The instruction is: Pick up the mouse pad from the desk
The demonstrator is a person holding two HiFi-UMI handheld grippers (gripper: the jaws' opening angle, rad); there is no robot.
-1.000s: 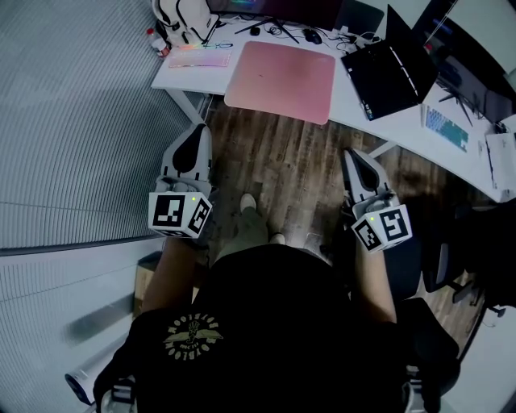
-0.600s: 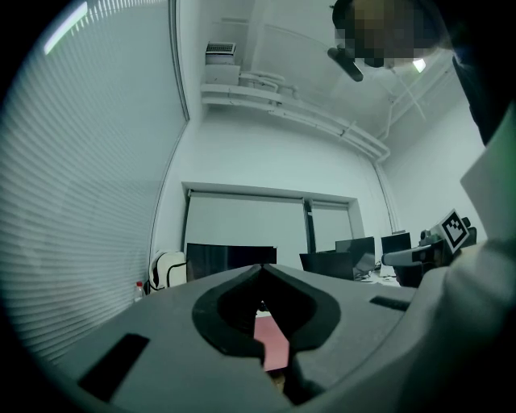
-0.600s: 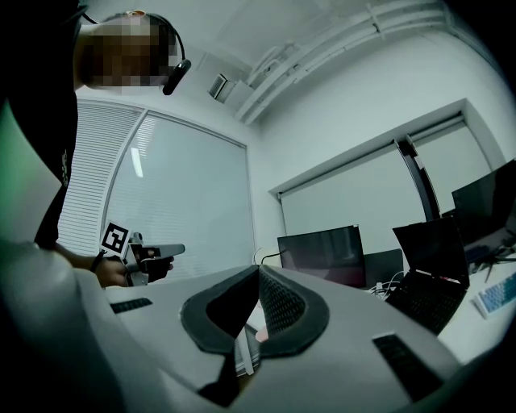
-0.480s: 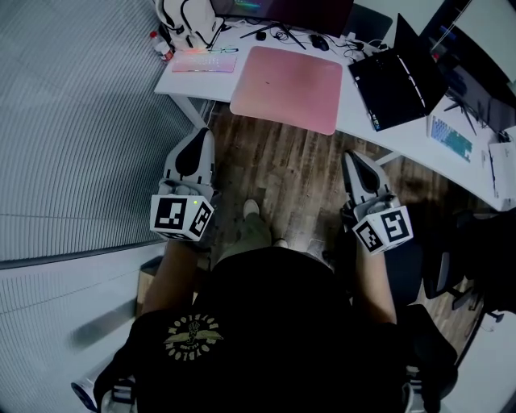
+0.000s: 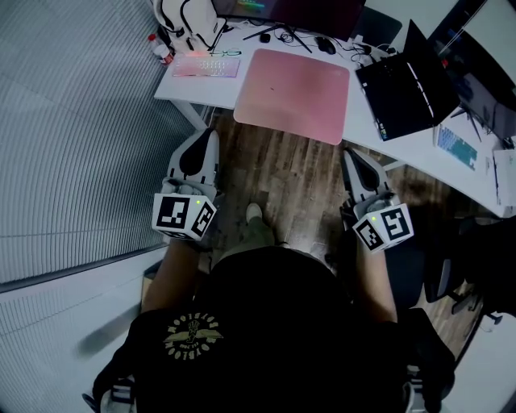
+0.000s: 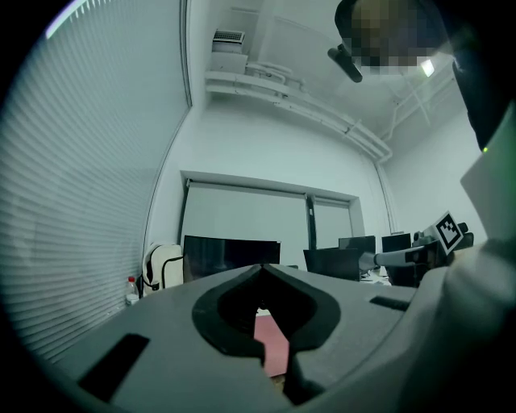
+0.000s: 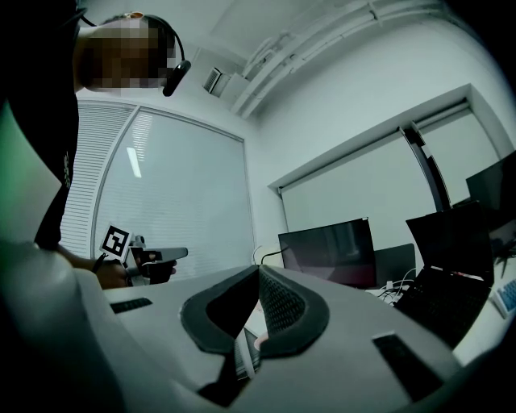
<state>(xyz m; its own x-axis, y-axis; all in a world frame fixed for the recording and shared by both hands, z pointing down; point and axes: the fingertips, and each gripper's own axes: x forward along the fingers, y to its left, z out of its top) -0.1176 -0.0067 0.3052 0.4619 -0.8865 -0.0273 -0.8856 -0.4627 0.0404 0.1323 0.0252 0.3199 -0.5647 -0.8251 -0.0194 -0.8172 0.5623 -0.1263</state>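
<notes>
The pink mouse pad lies flat on the white desk, its near edge at the desk's front rim. Both grippers are held level over the wooden floor, short of the desk. My left gripper points at the desk's left front corner, jaws shut and empty. My right gripper sits just below the pad's right corner, also shut and empty. In the left gripper view the closed jaws let a strip of the pad show through. In the right gripper view the jaws meet with nothing between them.
A lit keyboard lies left of the pad, an open black laptop to its right. A monitor and cables stand behind. White headphones and a bottle sit at the desk's left end. A dark chair stands at right.
Both grippers, still shut, have moved forward toward the desk. The pad and desk edge now lie closer to their tips.
</notes>
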